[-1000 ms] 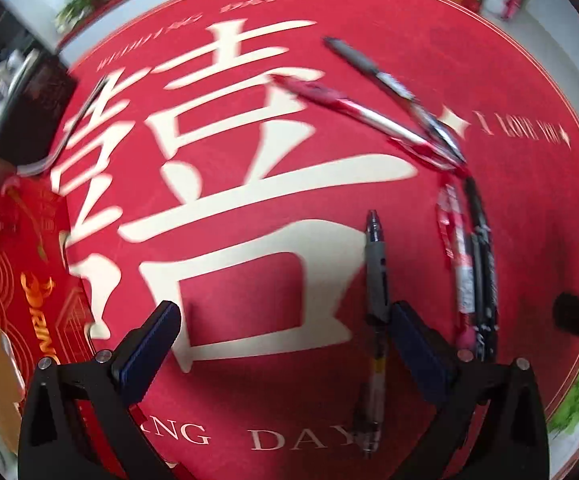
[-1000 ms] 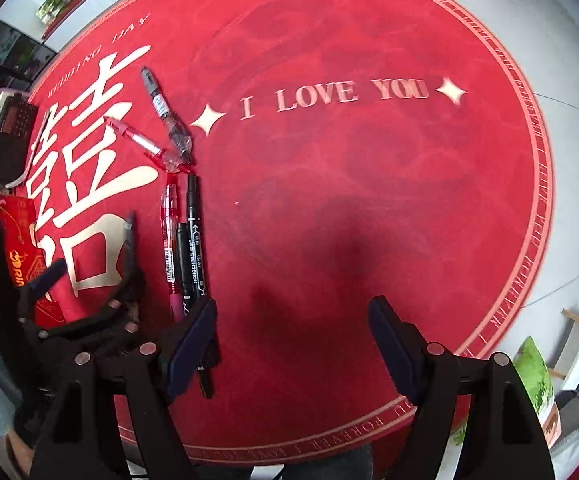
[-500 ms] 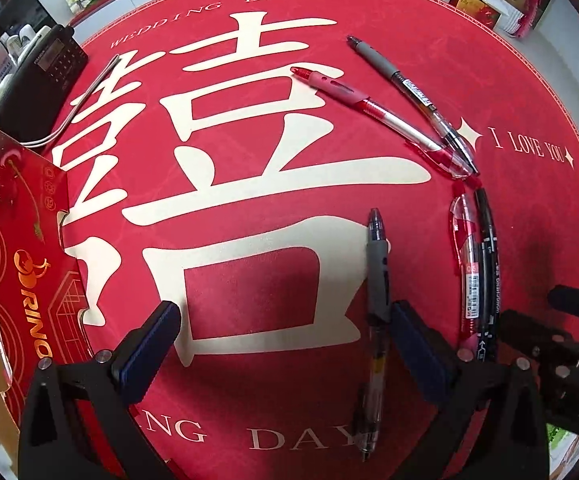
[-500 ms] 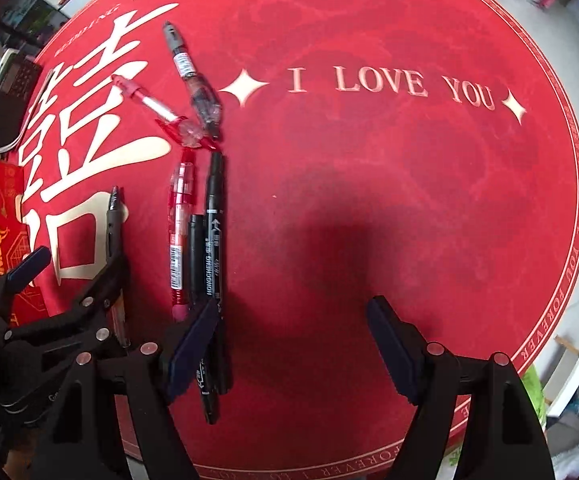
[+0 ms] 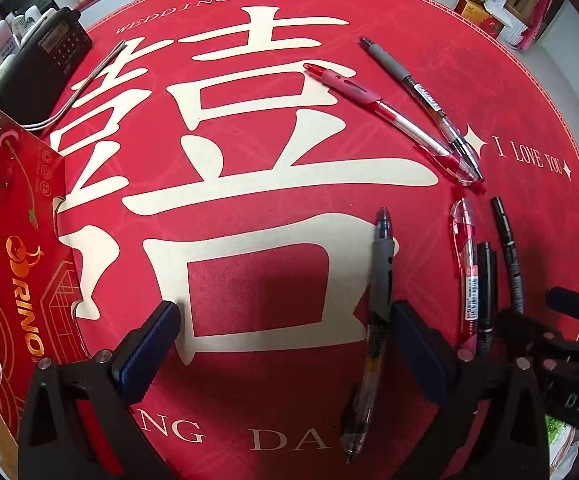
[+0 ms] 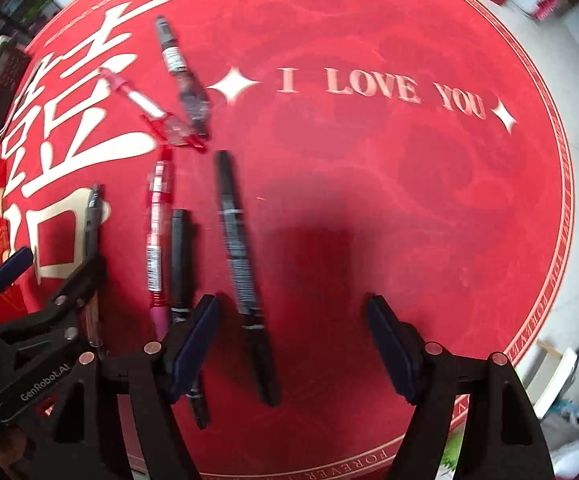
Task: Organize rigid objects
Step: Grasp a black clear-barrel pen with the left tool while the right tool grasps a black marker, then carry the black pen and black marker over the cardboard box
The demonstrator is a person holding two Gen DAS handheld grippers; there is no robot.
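Pens (image 5: 381,280) on red mat (image 5: 249,380), both grippers' jaws apart

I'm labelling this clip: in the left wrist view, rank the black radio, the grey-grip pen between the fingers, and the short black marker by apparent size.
1. grey-grip pen, though it lies nearest the camera
2. black radio, partly cropped
3. short black marker

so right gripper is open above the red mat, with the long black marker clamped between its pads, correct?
Not clamped. The right wrist view shows the right gripper open over the red mat, and the long black marker lies flat on the mat between the jaws, nearer the left pad, with neither pad pressing on it.
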